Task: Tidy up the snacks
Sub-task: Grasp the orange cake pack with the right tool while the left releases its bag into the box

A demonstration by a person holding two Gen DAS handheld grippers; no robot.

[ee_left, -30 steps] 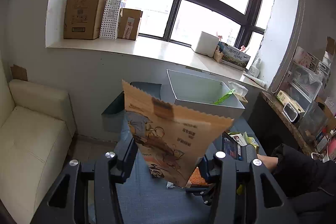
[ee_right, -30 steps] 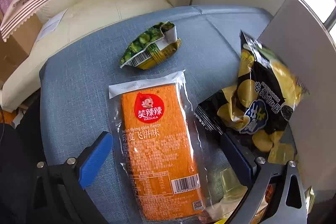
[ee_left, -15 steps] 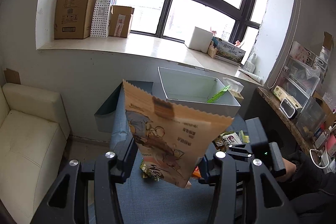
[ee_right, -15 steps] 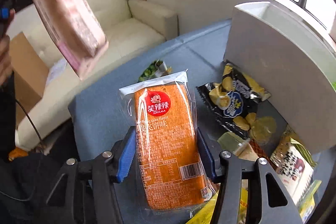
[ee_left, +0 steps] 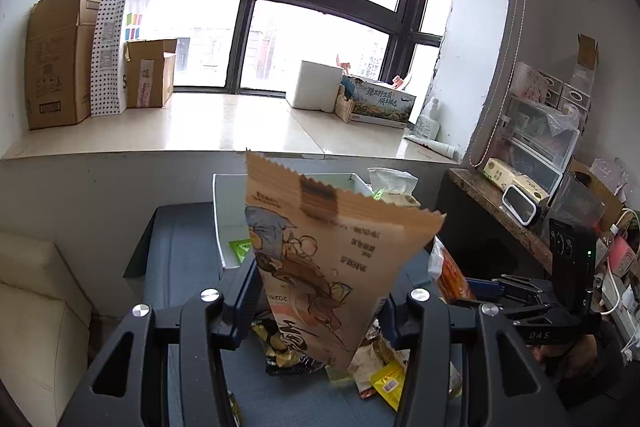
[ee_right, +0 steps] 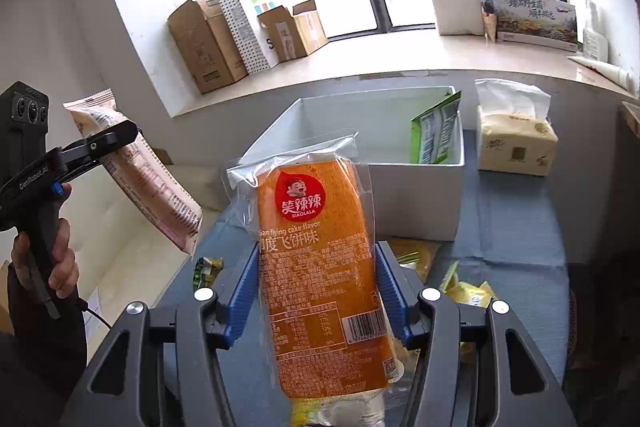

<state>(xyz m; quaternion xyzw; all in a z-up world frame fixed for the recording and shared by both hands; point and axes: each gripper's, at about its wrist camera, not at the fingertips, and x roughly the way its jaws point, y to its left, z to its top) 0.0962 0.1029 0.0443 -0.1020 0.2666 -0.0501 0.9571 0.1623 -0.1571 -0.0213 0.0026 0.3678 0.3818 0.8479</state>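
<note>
My left gripper (ee_left: 316,291) is shut on a tan snack bag with a cartoon print (ee_left: 324,259) and holds it upright in the air in front of the white box (ee_left: 219,211). In the right wrist view that bag (ee_right: 140,171) hangs at the left. My right gripper (ee_right: 316,287) is shut on an orange flying-cake packet (ee_right: 316,247), lifted above the blue-grey tabletop (ee_right: 516,227) just before the white box (ee_right: 412,195). A green packet (ee_right: 434,131) leans inside the box.
Several loose snack packets lie on the table below the grippers (ee_left: 380,367), (ee_right: 464,291). A tissue pack (ee_right: 516,143) stands right of the box. Cardboard boxes (ee_left: 56,59) sit on the window sill. A cream sofa (ee_left: 36,311) is at the left.
My right gripper closed on the orange packet and lifted it off the table toward the white box. My left gripper swung right with the tan bag, closer to the box.
</note>
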